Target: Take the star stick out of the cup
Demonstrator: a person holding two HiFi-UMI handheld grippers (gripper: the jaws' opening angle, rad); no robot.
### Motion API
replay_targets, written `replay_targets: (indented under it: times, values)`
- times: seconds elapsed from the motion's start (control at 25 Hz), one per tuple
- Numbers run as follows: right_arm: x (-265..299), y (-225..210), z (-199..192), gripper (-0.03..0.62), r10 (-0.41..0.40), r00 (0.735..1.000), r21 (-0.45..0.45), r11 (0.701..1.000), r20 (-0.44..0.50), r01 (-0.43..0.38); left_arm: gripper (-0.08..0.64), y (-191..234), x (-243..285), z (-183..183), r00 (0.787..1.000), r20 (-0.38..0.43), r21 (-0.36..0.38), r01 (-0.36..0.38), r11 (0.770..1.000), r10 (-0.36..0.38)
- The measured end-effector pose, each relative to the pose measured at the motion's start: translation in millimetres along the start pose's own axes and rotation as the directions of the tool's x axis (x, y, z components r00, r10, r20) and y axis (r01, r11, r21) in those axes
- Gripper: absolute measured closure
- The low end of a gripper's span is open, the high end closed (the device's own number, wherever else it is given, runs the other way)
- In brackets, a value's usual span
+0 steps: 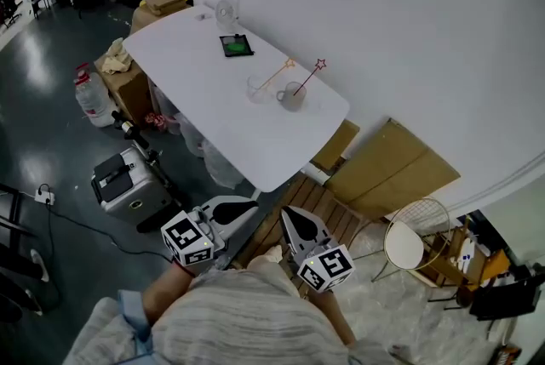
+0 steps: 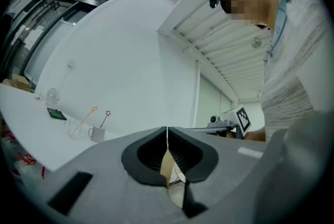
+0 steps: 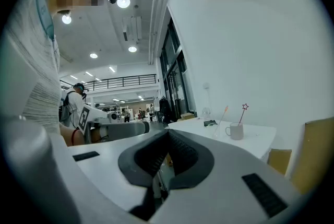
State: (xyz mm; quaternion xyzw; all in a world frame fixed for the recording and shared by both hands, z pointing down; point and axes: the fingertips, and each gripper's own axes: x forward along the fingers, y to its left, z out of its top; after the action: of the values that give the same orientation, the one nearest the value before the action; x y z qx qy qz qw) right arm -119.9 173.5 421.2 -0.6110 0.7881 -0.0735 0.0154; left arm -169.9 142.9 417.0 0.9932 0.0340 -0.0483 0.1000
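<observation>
A grey cup (image 1: 291,97) on the white table (image 1: 255,146) holds the red star stick (image 1: 312,75). Just beside it, a clear glass (image 1: 257,89) holds an orange stick (image 1: 276,76). The left gripper (image 1: 232,210) and right gripper (image 1: 298,227) are both clenched on nothing (near the person's body), well apart from the cup.

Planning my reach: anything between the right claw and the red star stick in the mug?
Nothing visible: only bare table lies between the right claw and the red star stick in the mug. The glass with the orange stick stands beside the mug, off that line.
</observation>
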Motion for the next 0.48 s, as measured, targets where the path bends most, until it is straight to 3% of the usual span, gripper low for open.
replay_targets:
  times: [0.16, 0.48]
  values:
    - [4, 16, 2, 0.583, 0.093, 0.996, -0.017, 0.996, 0.009, -0.092, 0.544, -2, 0, 1, 1.0, -0.002, 0.002, 0.009, 1.0, -0.009]
    - [12, 22, -1, 0.583, 0.106, 0.994, -0.001, 0.994, 0.013, -0.106, 0.543, 4, -19, -4, 1.0, -0.009, -0.001, -0.028, 1.0, 0.028]
